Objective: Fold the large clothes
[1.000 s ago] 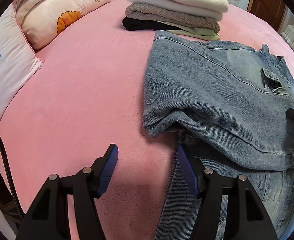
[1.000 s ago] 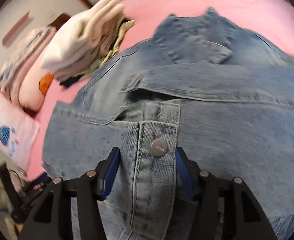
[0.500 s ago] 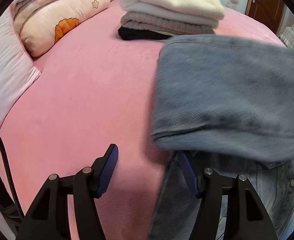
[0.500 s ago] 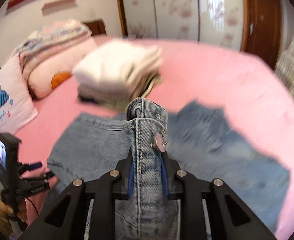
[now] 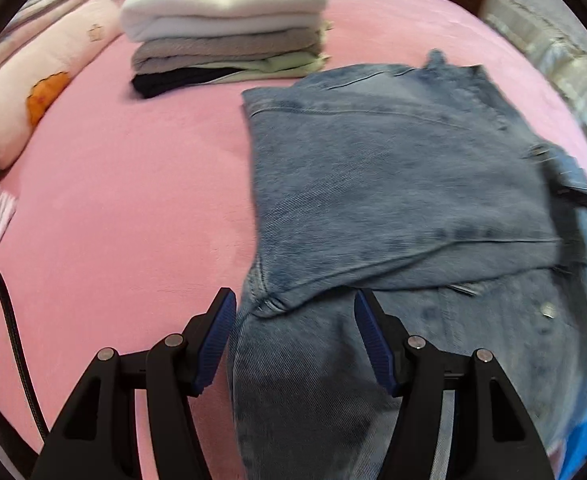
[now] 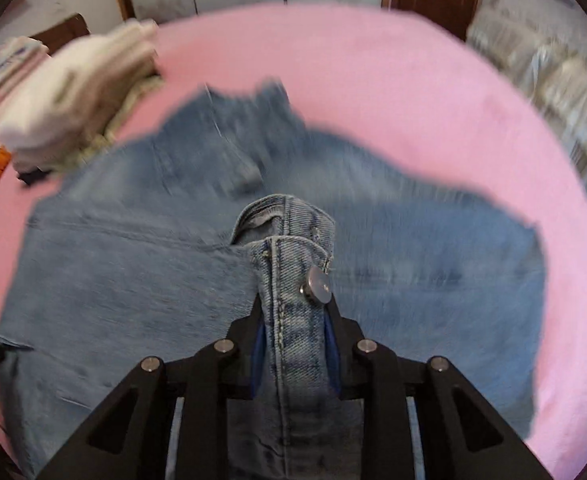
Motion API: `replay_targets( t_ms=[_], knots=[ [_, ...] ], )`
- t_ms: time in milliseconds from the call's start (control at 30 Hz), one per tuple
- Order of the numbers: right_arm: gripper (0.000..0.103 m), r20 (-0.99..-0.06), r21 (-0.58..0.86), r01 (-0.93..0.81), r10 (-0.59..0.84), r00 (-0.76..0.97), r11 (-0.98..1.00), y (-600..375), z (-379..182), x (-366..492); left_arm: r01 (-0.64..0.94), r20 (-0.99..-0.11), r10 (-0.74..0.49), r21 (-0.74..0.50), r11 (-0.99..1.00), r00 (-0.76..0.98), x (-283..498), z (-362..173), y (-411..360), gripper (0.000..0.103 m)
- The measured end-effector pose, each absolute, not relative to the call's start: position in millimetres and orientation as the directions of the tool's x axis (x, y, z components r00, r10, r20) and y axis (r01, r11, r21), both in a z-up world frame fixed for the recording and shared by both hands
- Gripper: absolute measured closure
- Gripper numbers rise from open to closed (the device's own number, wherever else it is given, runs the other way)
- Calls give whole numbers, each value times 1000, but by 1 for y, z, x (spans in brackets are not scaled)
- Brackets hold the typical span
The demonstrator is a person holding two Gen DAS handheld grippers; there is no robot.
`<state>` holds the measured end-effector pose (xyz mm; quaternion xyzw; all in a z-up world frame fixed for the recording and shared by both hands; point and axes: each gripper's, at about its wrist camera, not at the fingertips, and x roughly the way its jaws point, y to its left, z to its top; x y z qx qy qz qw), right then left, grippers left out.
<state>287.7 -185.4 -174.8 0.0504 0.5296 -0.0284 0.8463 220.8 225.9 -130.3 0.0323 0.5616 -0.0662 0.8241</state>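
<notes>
One denim jacket (image 5: 393, 184) is lying on the pink bed (image 5: 125, 200), partly folded, with an upper panel doubled over a lower layer. In the left wrist view its long axis is running from the near edge of the bed away toward the far side, where a pointed collar tip is sticking up. One buttoned band (image 6: 293, 280) of the jacket is standing lifted above the rest of the cloth, its free end pointing away from the right camera and curling over at the top. One metal button (image 6: 316, 280) is showing on that band; a second small metal stud (image 5: 548, 311) is showing on the lower layer at the right of the left view.

The right gripper (image 6: 295, 356) is clamping the band, its blue-padded fingers (image 6: 258, 354) drawn in narrow with the denim pinched between them. The left gripper (image 5: 293, 340) is hovering low over the near corner of the folded panel, its fingers (image 5: 213, 344) spread wide and holding nothing; whether either pad is brushing the cloth cannot be told.

One stack of folded clothes (image 5: 225, 20) is sitting beyond the jacket on the far left, close to its far corner. Motion blur is smearing the layers, but there appear to be four: white on top, grey, pale green, and black at the bottom. One pink pillow (image 5: 33, 92) with an orange motif is lying at the left edge of the bed. One black cable (image 5: 11, 324) is curving down the left margin.
</notes>
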Motion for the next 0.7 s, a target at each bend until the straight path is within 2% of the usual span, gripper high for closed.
replay_targets(
  t_ms=[67,133,267,433,567,700],
  knots=[
    [68,-899,94,122,32,437,988,-192,-176,288,149,-923,-130,-81,986,363,222,-113,235,43],
    [56,-901,122,134,53,430,983,-196,-174,287,132,-909,-170,-129,983,381,228,-96,245,43],
    [54,-897,188,154,106,428,970,-208,-167,283,69,-900,-129,-110,991,415,260,-84,257,43],
    [53,-864,316,192,199,463,929,-231,-160,273,61,-924,-95,-78,995,370,321,-123,246,43],
    [47,-859,320,204,193,473,925,-243,-160,280,32,-945,-43,-35,999,324,359,-165,232,43],
    [47,-850,360,183,241,469,915,-244,-166,296,-41,-958,-89,-104,994,272,384,-191,234,43]
  ],
)
